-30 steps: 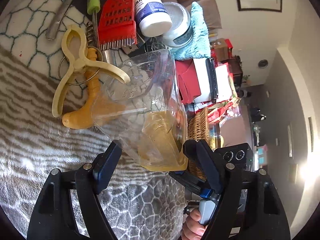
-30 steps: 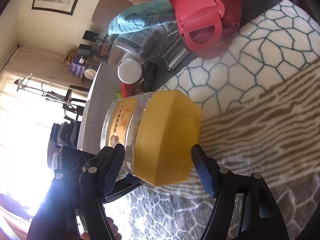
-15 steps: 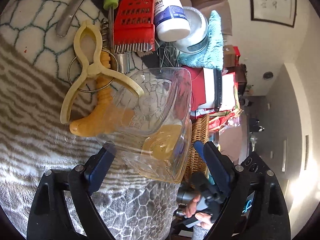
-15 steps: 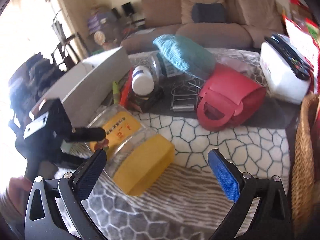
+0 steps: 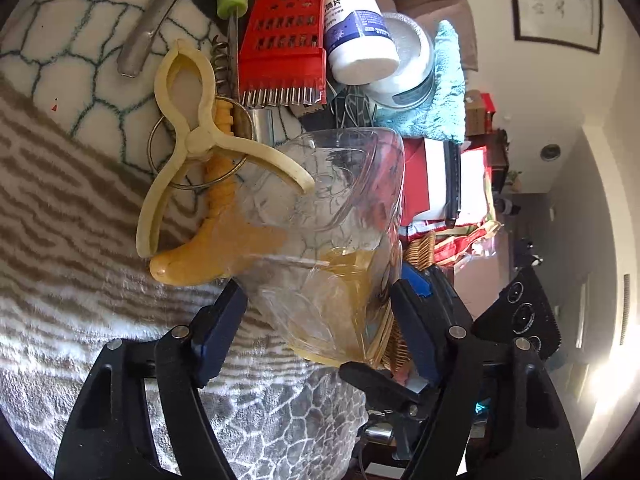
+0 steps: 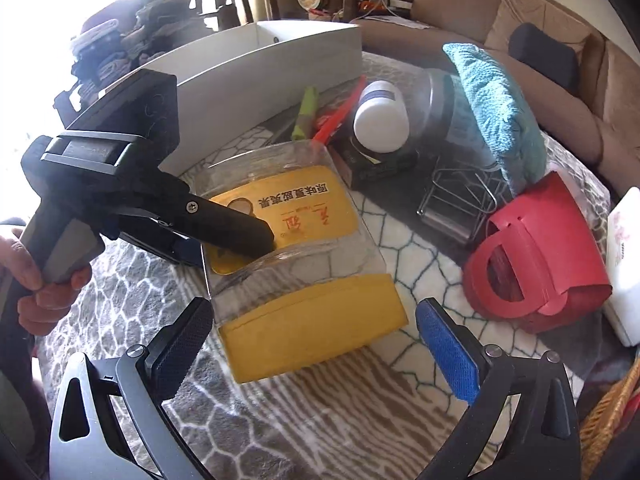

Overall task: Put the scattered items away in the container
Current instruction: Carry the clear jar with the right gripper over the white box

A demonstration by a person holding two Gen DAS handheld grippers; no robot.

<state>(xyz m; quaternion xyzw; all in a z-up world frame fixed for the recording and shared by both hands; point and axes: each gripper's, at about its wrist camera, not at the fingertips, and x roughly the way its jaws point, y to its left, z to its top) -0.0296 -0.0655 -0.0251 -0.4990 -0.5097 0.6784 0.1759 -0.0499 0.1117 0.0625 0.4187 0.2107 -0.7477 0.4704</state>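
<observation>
One patterned blanket (image 6: 420, 248), brown sofa (image 6: 480, 8), framed picture (image 5: 556, 4)

jar (image 6: 296, 264) base hidden behind left gripper (image 6: 240, 236) finger, contact there unclear; white box (image 6: 256, 64) inside not visible; basket (image 6: 612, 412) cut off at frame edge; orange tool (image 5: 208, 248) partly blurred behind jar; label print on white bottle (image 5: 356, 28) too small to read

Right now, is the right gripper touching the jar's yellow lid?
Apart. The right wrist view shows the right gripper open, with blanket showing between each fingertip and the yellow lid.
</observation>
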